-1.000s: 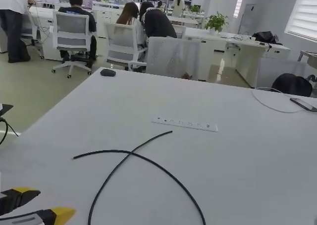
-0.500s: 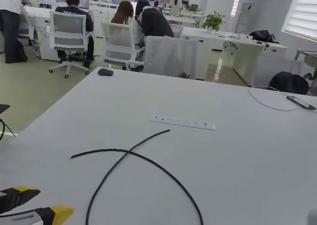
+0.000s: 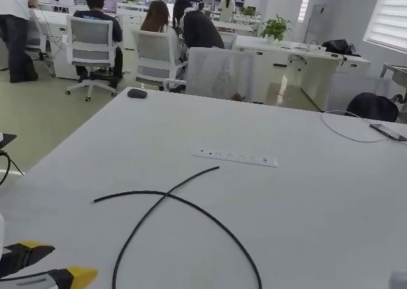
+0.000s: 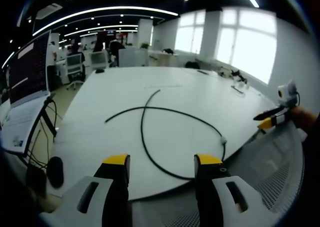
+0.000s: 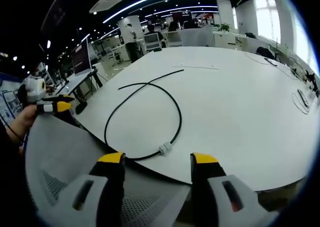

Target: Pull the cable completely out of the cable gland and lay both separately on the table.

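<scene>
The left gripper (image 4: 162, 162) and the right gripper (image 5: 157, 159) both hang off the near edge of the tabletop (image 3: 305, 206). Each has its yellow-tipped jaws spread apart and holds nothing. A grey mesh chair back (image 5: 75, 152) lies under them.

Just inside the near edge, a small white cable gland (image 5: 165, 148) lies on the tabletop with the black cable (image 3: 166, 195) running through it. From the gland the cable sweeps round in a wide loop, and its two runs cross over each other toward the middle of the tabletop. One end points at the far edge and the other toward the left edge.

Beyond the cable's tip, a slim white power strip (image 3: 236, 156) lies flat, well apart from the cable. A dark mouse (image 3: 137, 93) sits near the far left corner, and a phone (image 3: 388, 132) lies by the right edge. Past the tabletop, people sit on white office chairs (image 3: 89, 41) at other desks.
</scene>
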`<state>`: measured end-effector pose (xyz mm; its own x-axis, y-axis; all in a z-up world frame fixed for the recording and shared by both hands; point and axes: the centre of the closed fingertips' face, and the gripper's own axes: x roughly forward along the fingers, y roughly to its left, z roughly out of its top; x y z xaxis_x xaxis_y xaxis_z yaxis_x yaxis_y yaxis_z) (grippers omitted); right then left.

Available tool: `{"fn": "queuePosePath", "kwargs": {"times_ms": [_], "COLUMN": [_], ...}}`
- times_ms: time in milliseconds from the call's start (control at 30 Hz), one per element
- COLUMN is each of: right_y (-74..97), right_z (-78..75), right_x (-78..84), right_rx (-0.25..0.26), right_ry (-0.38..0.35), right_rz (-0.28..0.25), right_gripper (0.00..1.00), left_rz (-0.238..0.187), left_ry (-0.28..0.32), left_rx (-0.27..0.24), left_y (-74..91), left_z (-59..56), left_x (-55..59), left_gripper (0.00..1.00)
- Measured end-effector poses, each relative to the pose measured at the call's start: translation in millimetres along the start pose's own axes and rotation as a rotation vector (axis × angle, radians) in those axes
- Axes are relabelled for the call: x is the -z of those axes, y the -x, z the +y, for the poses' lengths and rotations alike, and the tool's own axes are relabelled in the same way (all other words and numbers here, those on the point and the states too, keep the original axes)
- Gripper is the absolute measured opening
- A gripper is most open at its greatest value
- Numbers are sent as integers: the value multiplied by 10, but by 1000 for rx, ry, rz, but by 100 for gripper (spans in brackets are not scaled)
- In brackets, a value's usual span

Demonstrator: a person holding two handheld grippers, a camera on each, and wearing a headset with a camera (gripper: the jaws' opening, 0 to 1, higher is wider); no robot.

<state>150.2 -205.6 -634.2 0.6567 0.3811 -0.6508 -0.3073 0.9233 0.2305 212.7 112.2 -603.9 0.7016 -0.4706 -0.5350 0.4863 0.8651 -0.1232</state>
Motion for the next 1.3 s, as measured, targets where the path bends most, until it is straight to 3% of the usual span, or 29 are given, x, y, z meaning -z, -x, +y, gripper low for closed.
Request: {"fn": "queuePosePath", "kwargs": {"times_ms": [467,700,833,967,1033,1100,1200,1300], "right_y": [-9,-26,-48,-112,-131,-144,-162,-178], "right_z": [23,35,49,92,87,92,99,99], "right_x": [14,22,36,64,80,102,105,114], "right_rx": [-16,-22,-25,-31,-33,-41,-47,-54], "right_ry": [8,5,10,25,16,-1,-1,-11], "right_rz": [11,8,11,19,19,22,20,25], "right_gripper": [54,54,53,54,55,55,56,57], "left_rz": [23,38,46,68,34,97,100,117], "left_ry": [-12,-50,-107,-166,-207,-264,-307,-369], "left_rx": [8,8,-3,19,9,30,71,149], "left_y": [3,-13,-25,-51,-96,-130,-237,-397], "left_z": [-64,-112,-151,-275,-318,-391,-567,-849], "left_x": [53,25,-18,-70,-160,-116,-169,-205], "left_gripper": [52,52,54,51,54,53,53,50]}}
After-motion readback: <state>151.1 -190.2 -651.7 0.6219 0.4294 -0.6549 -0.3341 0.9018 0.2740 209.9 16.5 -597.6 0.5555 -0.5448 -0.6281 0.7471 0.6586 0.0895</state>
